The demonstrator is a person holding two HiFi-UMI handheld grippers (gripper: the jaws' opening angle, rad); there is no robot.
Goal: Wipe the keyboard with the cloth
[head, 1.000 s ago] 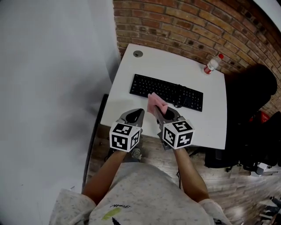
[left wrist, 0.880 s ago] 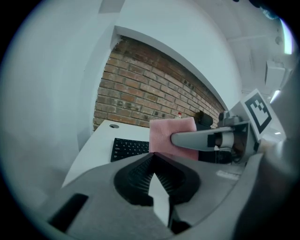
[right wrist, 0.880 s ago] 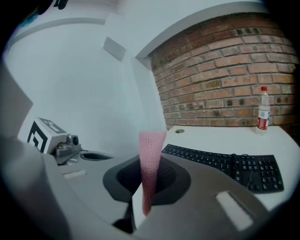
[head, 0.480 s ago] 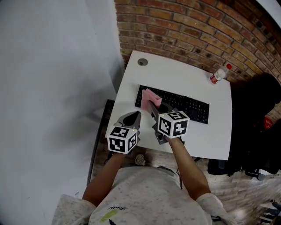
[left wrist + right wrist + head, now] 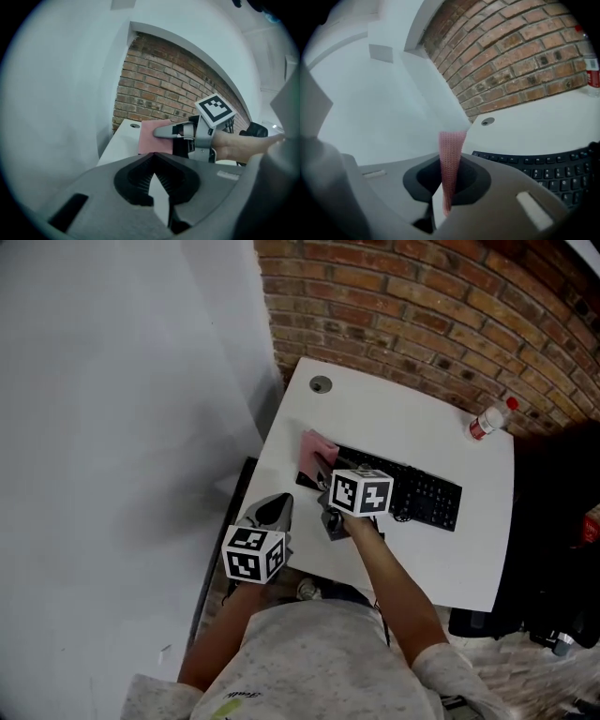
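Observation:
A black keyboard (image 5: pixel 417 491) lies across the white table (image 5: pixel 403 418). My right gripper (image 5: pixel 323 472) is shut on a pink cloth (image 5: pixel 317 448) and holds it at the keyboard's left end. In the right gripper view the cloth (image 5: pixel 450 159) stands up between the jaws, with the keyboard (image 5: pixel 543 166) to the right. My left gripper (image 5: pixel 273 506) hovers at the table's front left edge, off the keyboard. Its jaws meet at the tips (image 5: pixel 153 155) with nothing in them. From the left gripper view the cloth (image 5: pixel 151 138) and the right gripper (image 5: pixel 165 132) show ahead.
A water bottle (image 5: pixel 489 418) stands at the table's back right corner. A round cable grommet (image 5: pixel 321 384) sits at the back left. A brick wall (image 5: pixel 422 296) runs behind the table and a white wall (image 5: pixel 122 381) lies to the left. Dark things (image 5: pixel 562 521) crowd the right side.
My right gripper has carried the pink cloth leftward along the keyboard, from near its middle to its left end. The left gripper has stayed by the front left edge.

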